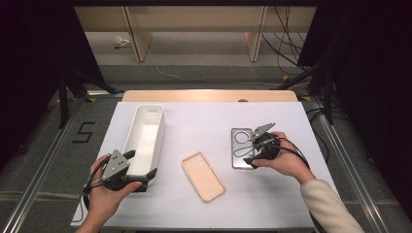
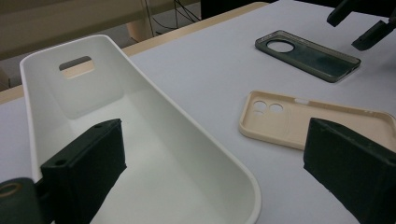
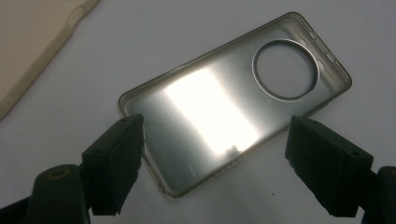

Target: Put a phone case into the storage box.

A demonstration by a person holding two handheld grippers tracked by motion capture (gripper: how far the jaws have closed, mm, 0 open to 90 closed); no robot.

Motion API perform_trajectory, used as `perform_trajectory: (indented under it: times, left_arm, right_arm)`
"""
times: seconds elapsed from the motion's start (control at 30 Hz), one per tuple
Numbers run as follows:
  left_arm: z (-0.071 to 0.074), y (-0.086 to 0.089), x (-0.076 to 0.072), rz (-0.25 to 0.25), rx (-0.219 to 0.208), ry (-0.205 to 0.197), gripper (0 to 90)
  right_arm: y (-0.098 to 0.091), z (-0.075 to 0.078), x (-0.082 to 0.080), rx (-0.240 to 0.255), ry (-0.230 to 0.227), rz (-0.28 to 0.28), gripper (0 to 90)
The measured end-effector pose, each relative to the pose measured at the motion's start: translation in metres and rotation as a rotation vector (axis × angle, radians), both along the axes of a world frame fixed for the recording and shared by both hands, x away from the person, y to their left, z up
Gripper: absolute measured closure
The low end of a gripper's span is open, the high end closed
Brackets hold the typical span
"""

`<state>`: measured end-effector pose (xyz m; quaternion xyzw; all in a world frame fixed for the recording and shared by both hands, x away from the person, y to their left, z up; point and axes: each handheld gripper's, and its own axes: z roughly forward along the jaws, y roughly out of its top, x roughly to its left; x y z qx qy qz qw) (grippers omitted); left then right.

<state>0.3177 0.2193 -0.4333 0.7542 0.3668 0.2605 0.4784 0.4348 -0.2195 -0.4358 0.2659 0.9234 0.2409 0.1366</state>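
A person's right hand-held gripper (image 1: 253, 148) hovers over a grey phone case (image 3: 233, 100) on the right of the worktop (image 1: 204, 126), jaws spread wide on either side of the case's near end, pads clear of it. The case lies flat, inside up: translucent smoky grey, its glossy floor throwing back a bright glare, with a large round camera hole toward its far end and small side cutouts. In the high view the hand and gripper cover its near right corner.

The left hand-held gripper (image 1: 141, 171) is also wide open and grips nothing; one jaw stands inside the near end of a white bin (image 1: 145, 138), the other outside its wall. Whether the jaws touch the wall is hard to tell.

Between the two, a beige case (image 1: 203, 176) lies inside up, apart from both.

The worktop is white with a wooden far edge. Beyond it are grey floor, loose cables (image 1: 286, 43), black stands and pale wooden furniture.
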Motion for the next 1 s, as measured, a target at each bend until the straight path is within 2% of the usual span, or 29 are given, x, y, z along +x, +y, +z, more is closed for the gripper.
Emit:
perform_trajectory:
  times: [0.23, 0.37, 0.43, 0.6, 0.67, 1.0]
  left_arm:
    - [0.000, 0.000, 0.000, 0.000, -0.001, 0.001, 5.0]
    - [0.000, 0.000, 0.000, -0.001, -0.002, 0.000, 5.0]
    - [0.000, 0.000, 0.000, -0.001, -0.003, 0.001, 5.1]
    - [0.000, 0.000, 0.000, -0.002, -0.002, 0.000, 5.1]
    - [0.000, 0.000, 0.000, -0.001, -0.003, 0.000, 5.1]
    - [0.000, -0.001, 0.000, -0.004, -0.005, 0.001, 5.1]
  right_arm:
    - [0.005, 0.000, -0.005, -0.060, 0.011, 0.088, 22.1]
    - [0.008, -0.001, -0.006, -0.089, 0.009, 0.112, 22.4]
    - [0.010, -0.001, -0.007, -0.104, 0.017, 0.124, 26.0]
    - [0.014, -0.004, -0.010, -0.157, 0.050, 0.173, 27.3]
    - [0.016, -0.006, -0.011, -0.185, 0.070, 0.205, 33.9]
    - [0.030, -0.009, -0.010, -0.291, 0.086, 0.289, 32.1]
